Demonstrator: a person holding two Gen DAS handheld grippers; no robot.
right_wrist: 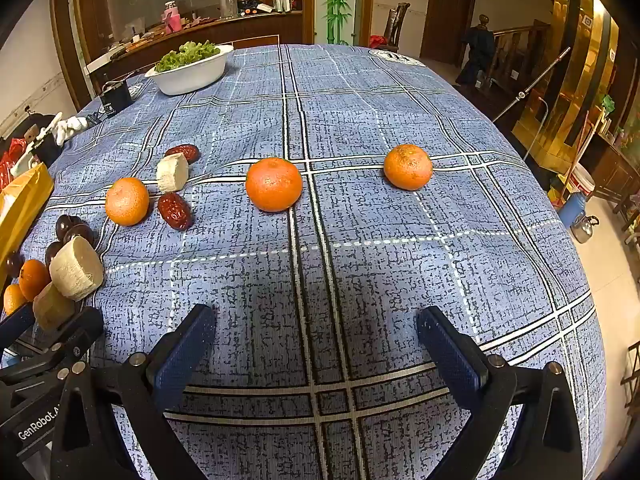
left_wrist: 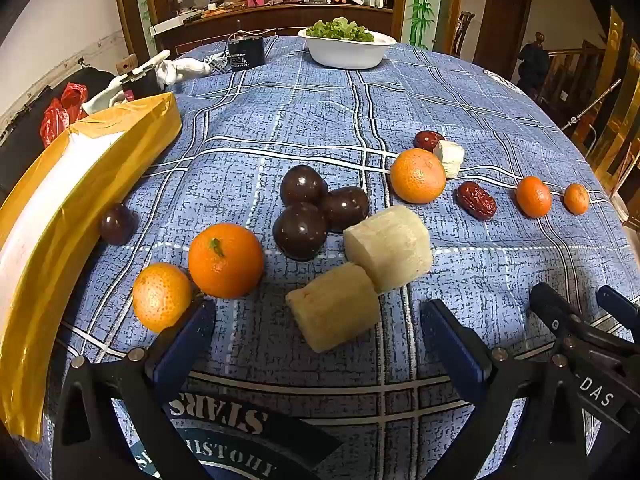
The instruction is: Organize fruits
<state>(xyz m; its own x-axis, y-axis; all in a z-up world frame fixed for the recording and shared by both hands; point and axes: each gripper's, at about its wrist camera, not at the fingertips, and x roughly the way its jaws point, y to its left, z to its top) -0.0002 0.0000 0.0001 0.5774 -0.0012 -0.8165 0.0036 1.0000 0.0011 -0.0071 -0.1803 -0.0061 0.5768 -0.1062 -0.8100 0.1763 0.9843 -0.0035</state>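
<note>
The left gripper (left_wrist: 316, 344) has its jaws wide open and empty; a pale sugarcane piece (left_wrist: 334, 306) lies just ahead between them, probably stiff and fibrous, best pinched across its round sides; the right gripper (right_wrist: 316, 344) is also wide open, with a tangerine (right_wrist: 274, 184) well ahead, likely light, soft-skinned, rolling easily

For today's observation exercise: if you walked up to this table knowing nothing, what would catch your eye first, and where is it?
Bright oranges dot the blue checked tablecloth, some alone, two near the left gripper. Three dark plums cluster mid-table beside two pale sugarcane chunks. A white bowl of lettuce sits at the far edge, a yellow package on the left.
</note>
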